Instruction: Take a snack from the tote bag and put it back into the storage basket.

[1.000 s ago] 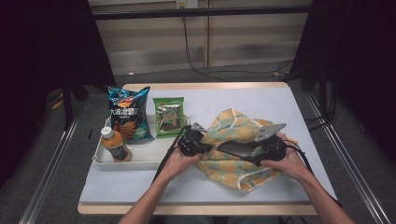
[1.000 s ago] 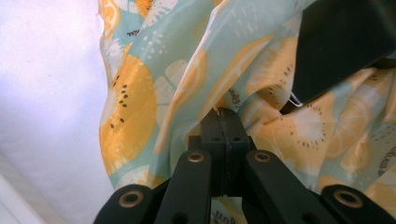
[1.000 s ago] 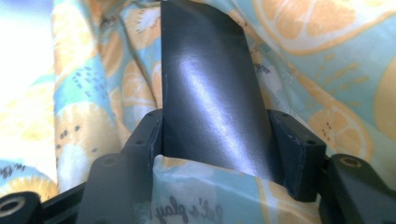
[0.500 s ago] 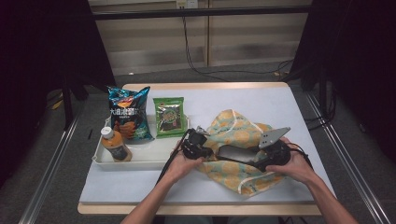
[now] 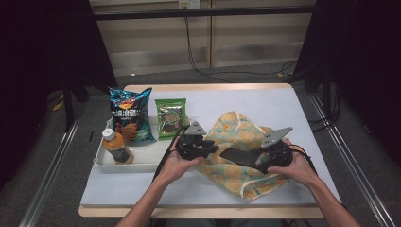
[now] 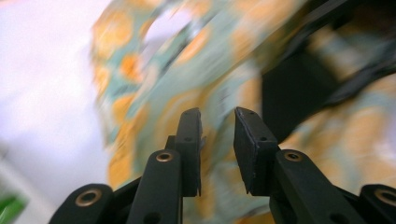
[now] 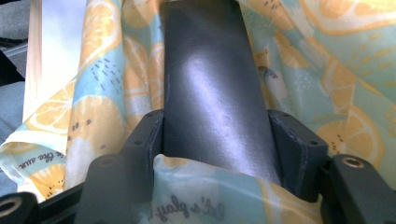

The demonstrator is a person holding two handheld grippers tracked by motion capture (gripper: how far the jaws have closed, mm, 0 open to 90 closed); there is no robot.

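Lemon-print bag (image 6: 187, 70) blurred, dark pouch (image 7: 210, 88) half-covered

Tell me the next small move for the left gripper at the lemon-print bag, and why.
Probably bring the left gripper back onto the lemon-print bag at its rim and pinch it. Its jaws have just been opening with no cloth clamped, while the right gripper holds the flat black item pointing into the bag, whose mouth likely needs holding open.

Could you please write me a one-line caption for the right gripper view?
Right tongs clamp a flat black case over the lemon-print cloth bag.
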